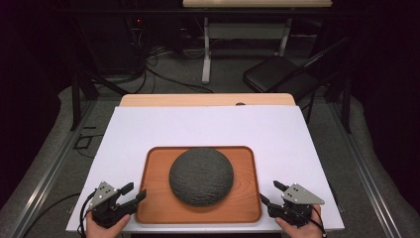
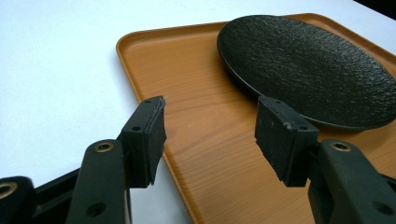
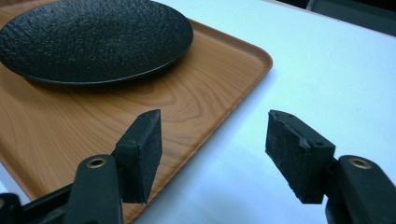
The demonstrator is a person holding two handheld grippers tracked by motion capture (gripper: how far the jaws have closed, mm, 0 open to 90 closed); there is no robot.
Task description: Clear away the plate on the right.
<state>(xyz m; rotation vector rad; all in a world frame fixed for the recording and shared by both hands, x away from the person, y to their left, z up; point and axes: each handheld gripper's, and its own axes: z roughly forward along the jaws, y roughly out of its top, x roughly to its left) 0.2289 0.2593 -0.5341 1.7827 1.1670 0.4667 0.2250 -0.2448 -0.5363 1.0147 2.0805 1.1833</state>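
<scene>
Both claws, left and right, gape empty over the white tabletop flanking a wooden tray.

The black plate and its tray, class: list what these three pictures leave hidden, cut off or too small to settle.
- Black plate: it covers the tray beneath it in every view; its far rim runs off the edge in the left gripper view.
- Wooden tray: the near corners are cut off or blocked by the tongs in both gripper views.
- Small dark spot at the table's far edge, high view: too small to identify.
</scene>
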